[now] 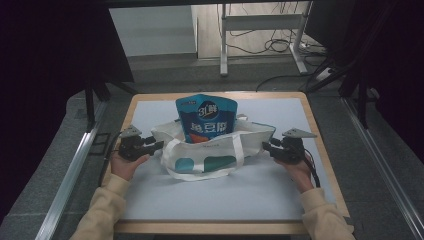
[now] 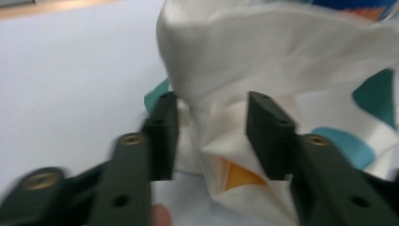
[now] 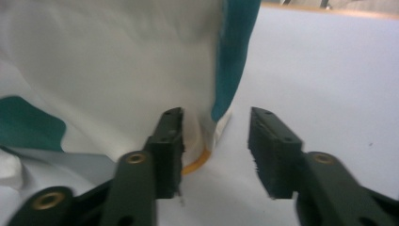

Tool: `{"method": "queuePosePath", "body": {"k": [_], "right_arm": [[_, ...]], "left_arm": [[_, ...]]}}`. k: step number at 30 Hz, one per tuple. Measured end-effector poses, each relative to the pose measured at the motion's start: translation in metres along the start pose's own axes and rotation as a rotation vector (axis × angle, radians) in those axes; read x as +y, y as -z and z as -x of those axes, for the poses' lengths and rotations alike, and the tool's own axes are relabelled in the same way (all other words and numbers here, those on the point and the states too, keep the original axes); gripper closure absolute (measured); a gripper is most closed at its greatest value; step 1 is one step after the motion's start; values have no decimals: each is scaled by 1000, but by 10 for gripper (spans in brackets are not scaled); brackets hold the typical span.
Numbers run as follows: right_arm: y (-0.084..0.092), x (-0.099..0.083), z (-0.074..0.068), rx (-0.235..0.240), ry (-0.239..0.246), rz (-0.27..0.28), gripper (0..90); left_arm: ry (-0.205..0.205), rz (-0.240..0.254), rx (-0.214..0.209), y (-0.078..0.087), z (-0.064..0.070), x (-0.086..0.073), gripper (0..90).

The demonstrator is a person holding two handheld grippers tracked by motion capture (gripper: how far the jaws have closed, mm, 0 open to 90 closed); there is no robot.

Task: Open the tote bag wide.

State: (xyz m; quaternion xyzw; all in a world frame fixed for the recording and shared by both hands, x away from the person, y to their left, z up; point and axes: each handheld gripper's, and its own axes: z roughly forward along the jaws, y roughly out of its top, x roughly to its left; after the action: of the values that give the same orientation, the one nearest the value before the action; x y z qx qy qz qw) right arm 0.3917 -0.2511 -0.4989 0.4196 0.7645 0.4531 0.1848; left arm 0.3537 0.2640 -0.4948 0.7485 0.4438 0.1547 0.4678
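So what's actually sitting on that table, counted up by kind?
White tote bag: 1
Blue snack pouch, standing in the bag: 1
Handheld tools: 2, the left tool and the right tool, one at each end of the bag, jaws open
Total: 4

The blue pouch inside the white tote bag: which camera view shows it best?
The high view: the blue pouch stands upright in the white tote bag, its front print facing the camera. The left gripper view catches just a blurred blue corner at the top edge. The right gripper view shows the bag's cloth.
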Motion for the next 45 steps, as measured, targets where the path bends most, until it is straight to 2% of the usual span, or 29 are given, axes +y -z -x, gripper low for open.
{"method": "queuePosePath", "body": {"k": [3,6,7,9,12,15,17,18,19,22,27,29,30,32,38,45], "right_arm": [[8,4,-2,-9,-8,28,463],[18,9,-3,-16,-14,56,434],[20,10,-3,-18,-16,64,434],[27,13,-3,-15,-16,84,445],[35,17,-4,-6,-16,112,518],[40,22,-6,14,-5,128,676],[43,25,-9,35,1,130,759],[43,25,-9,35,1,130,759],[45,28,-13,35,7,134,811],[49,34,-17,21,12,153,868],[55,48,-25,59,25,180,889],[54,51,-28,66,34,178,890],[48,58,-34,84,55,164,890],[41,64,-41,99,75,152,890],[7,80,-59,145,109,94,890],[-15,84,-63,143,117,44,890]], "left_arm": [[-11,36,9,10,2,3,415],[-23,69,12,23,5,8,416],[-29,75,16,27,6,9,436],[-45,72,1,34,10,13,582],[-63,76,-29,42,17,17,768],[-83,77,-37,44,24,22,864],[-93,72,-37,42,28,25,887],[-93,72,-37,42,28,25,898],[-98,71,-38,41,30,29,900],[-97,74,-40,38,32,36,900],[-99,49,-44,28,34,49,900],[-98,40,-48,26,34,51,900],[-102,13,-55,18,35,58,900],[-103,-2,-54,13,35,62,900],[-85,-41,-48,-4,32,65,900],[-77,-74,-55,-18,30,64,900]]}}
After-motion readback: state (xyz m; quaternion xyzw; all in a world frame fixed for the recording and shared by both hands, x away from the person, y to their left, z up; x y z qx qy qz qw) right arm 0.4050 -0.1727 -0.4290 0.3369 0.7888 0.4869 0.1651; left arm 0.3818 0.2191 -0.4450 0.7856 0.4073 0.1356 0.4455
